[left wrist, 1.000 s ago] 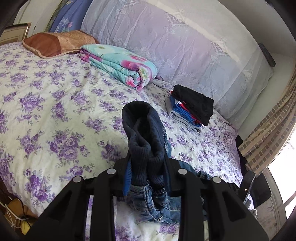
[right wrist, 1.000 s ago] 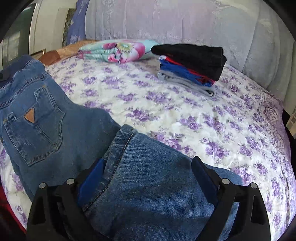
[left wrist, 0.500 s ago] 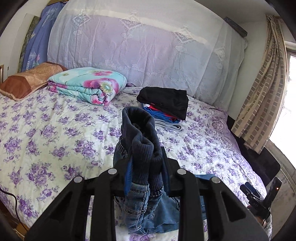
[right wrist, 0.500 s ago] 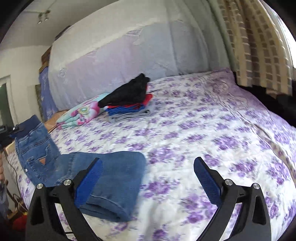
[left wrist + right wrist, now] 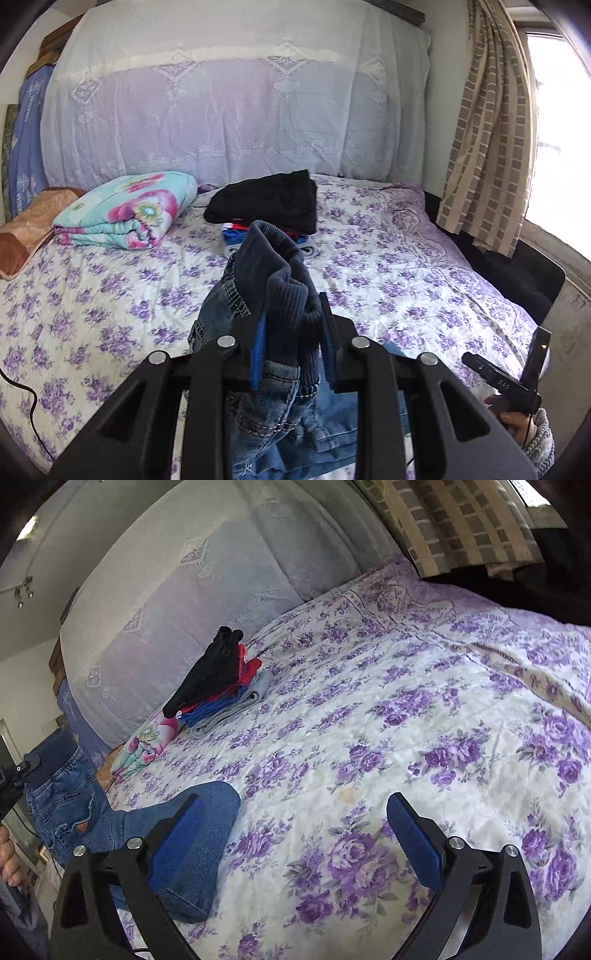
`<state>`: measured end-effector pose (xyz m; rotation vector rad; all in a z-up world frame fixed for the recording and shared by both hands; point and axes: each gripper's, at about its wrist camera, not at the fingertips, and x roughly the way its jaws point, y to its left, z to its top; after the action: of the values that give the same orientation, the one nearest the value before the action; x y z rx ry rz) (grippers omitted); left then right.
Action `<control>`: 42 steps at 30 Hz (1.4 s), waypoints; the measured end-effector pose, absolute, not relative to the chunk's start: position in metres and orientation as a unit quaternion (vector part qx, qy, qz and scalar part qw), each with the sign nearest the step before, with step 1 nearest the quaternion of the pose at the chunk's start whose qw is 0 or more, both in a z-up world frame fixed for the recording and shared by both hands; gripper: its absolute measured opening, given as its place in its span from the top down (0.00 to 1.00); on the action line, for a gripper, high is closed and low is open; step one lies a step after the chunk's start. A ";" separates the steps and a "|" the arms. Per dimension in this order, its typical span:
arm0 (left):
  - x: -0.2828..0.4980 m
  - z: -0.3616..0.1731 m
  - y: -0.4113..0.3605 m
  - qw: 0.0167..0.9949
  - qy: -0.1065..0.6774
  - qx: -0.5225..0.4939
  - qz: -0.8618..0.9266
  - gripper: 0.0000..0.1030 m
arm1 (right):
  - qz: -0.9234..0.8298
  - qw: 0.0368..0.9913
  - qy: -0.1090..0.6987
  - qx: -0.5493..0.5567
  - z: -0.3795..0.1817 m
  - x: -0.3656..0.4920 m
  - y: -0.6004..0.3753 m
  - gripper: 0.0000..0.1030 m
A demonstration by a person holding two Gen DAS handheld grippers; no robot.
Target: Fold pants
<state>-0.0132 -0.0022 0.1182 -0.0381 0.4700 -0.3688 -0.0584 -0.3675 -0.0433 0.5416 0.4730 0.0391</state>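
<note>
The left gripper's fingers (image 5: 255,354) hide the part of the jeans (image 5: 273,295) waistband they clamp, the denim below runs off the bottom edge, the clothes stack (image 5: 266,206) is half-screened by that waistband, and the pillow (image 5: 22,236) is cut by the left edge.

A wide bed (image 5: 406,266) in a purple-flowered sheet fills the room, its tall headboard (image 5: 229,122) at twelve o'clock draped in pale lace. Daylight enters a window (image 5: 554,122) at two o'clock, past a beige checked curtain (image 5: 487,140).
</note>
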 end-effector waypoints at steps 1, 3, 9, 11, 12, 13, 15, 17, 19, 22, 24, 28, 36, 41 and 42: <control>-0.012 0.121 -0.016 0.953 0.230 -0.010 -0.197 0.77 | 0.022 0.932 0.232 0.277 -0.046 -0.059 -0.372 0.04; -0.011 0.122 -0.044 0.947 0.230 0.008 -0.226 0.77 | 0.024 0.928 0.230 0.293 -0.049 -0.058 -0.377 0.04; -0.018 0.070 -0.141 0.900 0.277 0.087 -0.324 0.77 | 0.032 0.928 0.226 0.296 -0.052 -0.057 -0.380 0.04; -0.019 0.041 -0.160 0.883 0.311 0.109 -0.335 0.77 | 0.035 0.927 0.224 0.299 -0.052 -0.057 -0.381 0.04; -0.017 0.029 -0.165 0.873 0.333 0.110 -0.339 0.77 | 0.037 0.927 0.224 0.300 -0.052 -0.057 -0.382 0.04; -0.014 0.019 -0.165 0.867 0.347 0.106 -0.341 0.77 | 0.039 0.926 0.224 0.301 -0.052 -0.057 -0.382 0.04; -0.014 0.016 -0.163 0.863 0.355 0.098 -0.346 0.77 | 0.040 0.926 0.224 0.303 -0.052 -0.058 -0.383 0.04; -0.015 0.026 -0.156 0.862 0.354 0.081 -0.352 0.76 | 0.041 0.926 0.224 0.302 -0.052 -0.057 -0.383 0.04; -0.016 0.041 -0.143 0.861 0.351 0.047 -0.364 0.73 | 0.041 0.926 0.224 0.302 -0.052 -0.057 -0.383 0.04; -0.018 0.066 -0.126 0.885 0.317 0.027 -0.339 0.63 | 0.040 0.926 0.225 0.300 -0.052 -0.057 -0.383 0.04; -0.014 0.074 -0.116 0.900 0.303 0.025 -0.312 0.56 | 0.038 0.927 0.226 0.297 -0.052 -0.056 -0.382 0.04; -0.006 0.055 -0.117 0.890 0.336 0.037 -0.306 0.56 | 0.037 0.927 0.228 0.295 -0.052 -0.056 -0.381 0.04; -0.006 -0.021 -0.155 0.903 0.319 0.153 -0.245 0.51 | 0.035 0.928 0.231 0.290 -0.053 -0.055 -0.381 0.04; 0.000 0.012 -0.113 0.905 0.326 0.052 -0.270 0.51 | 0.016 0.932 0.242 0.270 -0.047 -0.056 -0.374 0.04; -0.002 0.021 -0.102 0.916 0.309 0.051 -0.251 0.48 | 0.006 0.935 0.241 0.262 -0.044 -0.057 -0.371 0.04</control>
<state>-0.0022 -0.1021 0.0207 0.1049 0.6359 -0.5158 -0.0570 -0.3705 -0.0442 0.5353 0.4924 0.0114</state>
